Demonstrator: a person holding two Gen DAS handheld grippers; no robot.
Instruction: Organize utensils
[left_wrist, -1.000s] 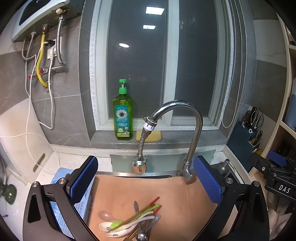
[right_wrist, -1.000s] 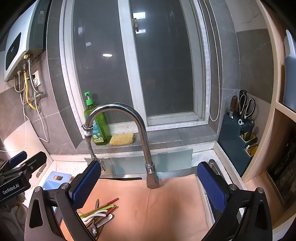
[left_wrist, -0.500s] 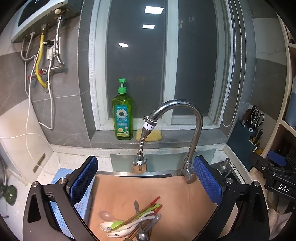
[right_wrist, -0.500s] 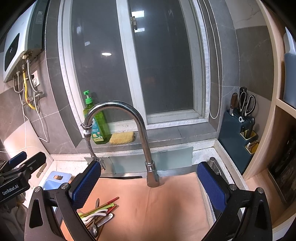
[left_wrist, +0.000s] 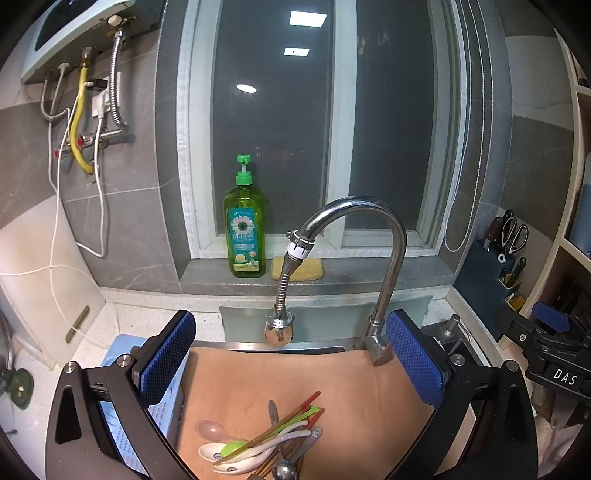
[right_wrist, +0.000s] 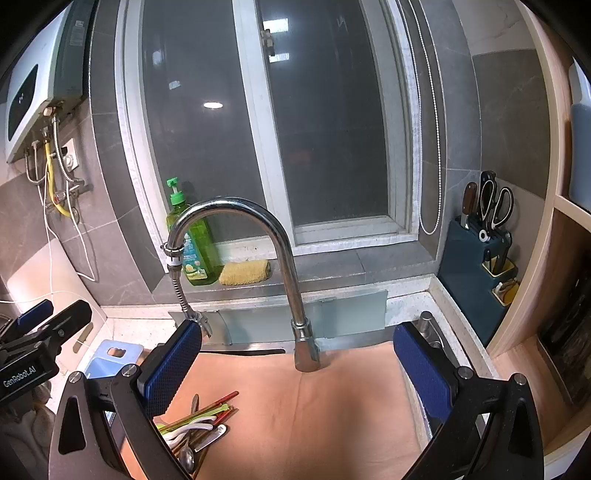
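Utensils (left_wrist: 266, 439) lie heaped at the mat's (left_wrist: 354, 391) near edge; both grippers (left_wrist: 291, 358) (right_wrist: 297, 363) gape, holding nothing.

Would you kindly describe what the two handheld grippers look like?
Both the left gripper and right gripper have black frames with silver bolts and blue textured pads. White lettering reads "GenRobot.AI" on the left, "DAS" on the right. No cables or sleeves show.

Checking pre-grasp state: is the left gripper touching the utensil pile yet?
Apart. In the left wrist view the left gripper is open, and bare tan mat lies between its blue pads and the utensil pile below.
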